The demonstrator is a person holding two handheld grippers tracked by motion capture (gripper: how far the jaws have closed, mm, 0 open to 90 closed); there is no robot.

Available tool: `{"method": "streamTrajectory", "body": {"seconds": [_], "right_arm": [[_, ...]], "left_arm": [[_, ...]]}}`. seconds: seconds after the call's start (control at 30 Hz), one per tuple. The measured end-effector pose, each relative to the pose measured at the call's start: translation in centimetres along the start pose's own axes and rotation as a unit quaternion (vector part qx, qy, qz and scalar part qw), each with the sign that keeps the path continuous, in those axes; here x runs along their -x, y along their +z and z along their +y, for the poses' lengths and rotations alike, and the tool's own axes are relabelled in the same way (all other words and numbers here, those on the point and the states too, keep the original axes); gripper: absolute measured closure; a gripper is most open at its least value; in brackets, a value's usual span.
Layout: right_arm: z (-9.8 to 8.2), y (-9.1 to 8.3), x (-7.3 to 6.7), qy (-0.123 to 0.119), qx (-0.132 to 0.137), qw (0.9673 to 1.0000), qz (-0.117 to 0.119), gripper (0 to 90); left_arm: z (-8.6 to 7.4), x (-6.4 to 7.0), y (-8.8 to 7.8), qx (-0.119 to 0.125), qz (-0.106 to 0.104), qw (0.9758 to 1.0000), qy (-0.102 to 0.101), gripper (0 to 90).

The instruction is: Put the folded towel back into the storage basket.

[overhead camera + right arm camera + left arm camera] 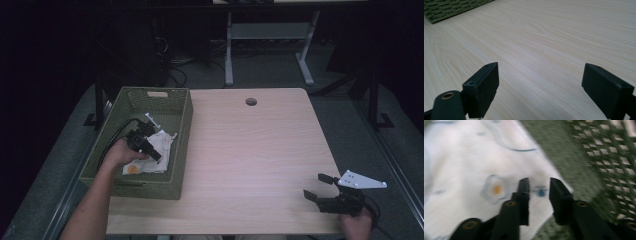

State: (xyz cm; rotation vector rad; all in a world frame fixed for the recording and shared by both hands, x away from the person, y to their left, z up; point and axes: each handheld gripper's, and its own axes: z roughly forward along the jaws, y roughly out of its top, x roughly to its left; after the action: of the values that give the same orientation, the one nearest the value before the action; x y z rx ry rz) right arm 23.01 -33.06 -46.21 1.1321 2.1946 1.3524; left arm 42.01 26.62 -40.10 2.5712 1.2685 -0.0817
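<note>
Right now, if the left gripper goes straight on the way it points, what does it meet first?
Most likely the white cloth lying in the green basket. The left gripper points down at it, jaws slightly apart above the printed fabric; whether they already touch it is unclear.

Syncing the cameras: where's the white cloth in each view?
High view: white cloth lies inside the green basket, left of centre, under the left gripper.
Left gripper view: it covers the left and centre, jaws just above it.
Right gripper view: not in it.
Shared landmark: the green basket, at the right gripper view's top left.
</note>
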Motion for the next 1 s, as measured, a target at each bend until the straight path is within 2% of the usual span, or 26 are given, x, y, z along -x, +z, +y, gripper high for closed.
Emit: {"method": "streamTrajectory", "body": {"seconds": [0.1, 0.2, 0.27, 0.33, 0.37, 0.4, 0.43, 0.53, 0.6, 0.67, 0.7, 0.73, 0.83, 0.87, 1.0], "right_arm": [[0.0, 0.0, 0.0, 0.0, 0.0, 1.0, 0.0, 13.6], [0.0, 0.2, 0.1, 0.004, -0.003, 1.0, -0.002, 13.6], [-0.1, 0.2, 0.1, 0.003, -0.004, 1.0, -0.001, 13.6], [-0.1, 0.2, 0.1, 0.004, -0.005, 1.0, -0.002, 13.7], [-0.1, 0.2, 0.1, 0.004, -0.005, 1.0, -0.002, 13.6], [-0.1, 0.1, 0.2, 0.004, -0.003, 1.0, -0.003, 13.6], [-0.1, 0.1, 0.2, 0.006, -0.002, 1.0, -0.004, 13.6], [-0.2, -0.1, 0.2, 0.006, 0.001, 1.0, -0.002, 13.6], [-0.2, -0.1, 0.2, 0.007, 0.002, 1.0, -0.003, 13.6], [-0.2, 0.0, 0.2, 0.006, -0.001, 1.0, -0.001, 13.6], [-0.2, 0.0, 0.2, 0.005, -0.001, 1.0, -0.001, 13.6], [-0.1, 0.0, 0.1, 0.005, -0.002, 1.0, -0.001, 13.6], [-0.2, 0.1, 0.1, 0.004, -0.001, 1.0, 0.0, 13.6], [-0.1, 0.0, 0.1, 0.002, -0.002, 1.0, -0.001, 13.6], [-0.1, -0.1, 0.0, 0.0, -0.001, 1.0, 0.0, 13.6]], "left_arm": [[-0.2, -1.1, 0.0, 0.004, 0.034, 0.9991, -0.026, 85.6], [-0.1, -1.8, 0.1, 0.015, 0.061, 0.9974, -0.035, 87.6], [0.0, -2.2, 0.5, 0.019, 0.056, 0.9972, -0.046, 85.8], [0.2, -2.5, 1.0, -0.004, 0.066, 0.9972, -0.035, 80.2], [0.3, -2.7, 1.6, -0.028, 0.076, 0.9963, -0.028, 78.7], [0.2, -2.8, 1.8, -0.038, 0.075, 0.9961, -0.028, 77.7], [0.2, -3.0, 1.8, -0.032, 0.07, 0.9965, -0.033, 78.0], [0.3, -3.2, 1.3, -0.02, 0.079, 0.9959, -0.039, 81.0], [0.3, -3.3, 0.7, -0.008, 0.071, 0.9961, -0.052, 83.7], [0.1, -3.3, 0.5, 0.0, 0.041, 0.9977, -0.054, 87.4], [0.1, -3.3, 0.5, 0.002, 0.033, 0.998, -0.053, 87.7], [0.1, -3.1, 0.7, 0.006, 0.033, 0.9979, -0.055, 87.5], [0.1, -3.1, 2.0, -0.033, 0.047, 0.9975, -0.042, 84.9], [0.0, -3.1, 1.9, -0.023, 0.044, 0.9977, -0.047, 85.0], [-0.1, -3.3, 1.6, -0.014, 0.039, 0.9976, -0.056, 82.6]]}}
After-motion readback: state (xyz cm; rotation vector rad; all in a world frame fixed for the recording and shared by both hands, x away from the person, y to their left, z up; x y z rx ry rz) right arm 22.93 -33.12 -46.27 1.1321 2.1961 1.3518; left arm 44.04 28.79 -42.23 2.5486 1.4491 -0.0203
